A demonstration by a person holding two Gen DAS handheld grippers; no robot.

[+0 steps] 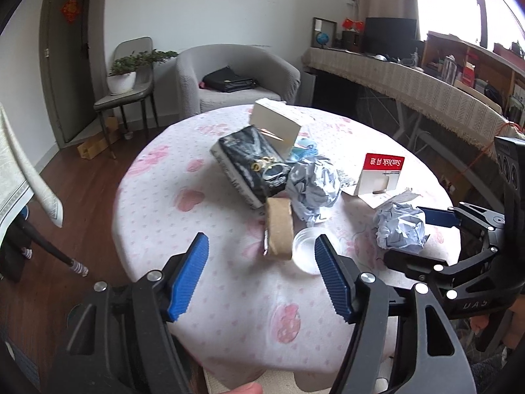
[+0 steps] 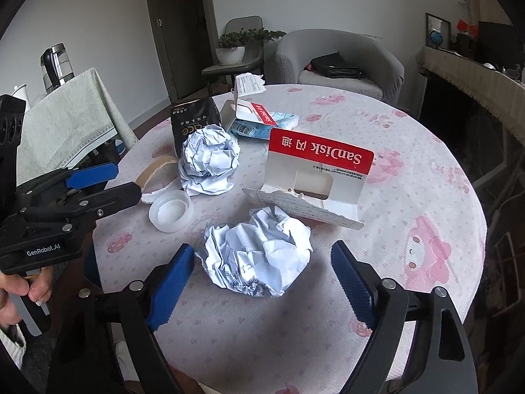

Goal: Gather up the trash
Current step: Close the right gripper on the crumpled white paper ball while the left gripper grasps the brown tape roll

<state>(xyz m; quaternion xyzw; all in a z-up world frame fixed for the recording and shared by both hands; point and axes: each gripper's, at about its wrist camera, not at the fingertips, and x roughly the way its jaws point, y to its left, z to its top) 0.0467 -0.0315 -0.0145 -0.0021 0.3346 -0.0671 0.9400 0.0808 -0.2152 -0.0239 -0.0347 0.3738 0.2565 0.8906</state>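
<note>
A crumpled ball of white paper lies on a round table covered with a white cloth printed with pink figures. In the right wrist view the ball sits low in the centre of the frame, directly between the two blue fingers of the right gripper. The jaws are spread wide on either side of the ball and do not touch it.

Above it, toward the upper middle of that frame, lies a torn red and white SanDisk card package, opened flat. To its left is a second crumpled paper ball, and lower left of that a shallow clear plastic lid. A brown tape roll lies just above the lid. Behind these stand a black pouch and a blue wrapper.

In the left wrist view the left gripper fills the bottom of the frame, jaws released and empty above the cloth, with the tape roll and lid just beyond its fingertips. A white box leans on the black pouch at upper centre; whether it rests on anything else is hard to tell.

Beyond the table, a grey armchair holds a black bag.
</note>
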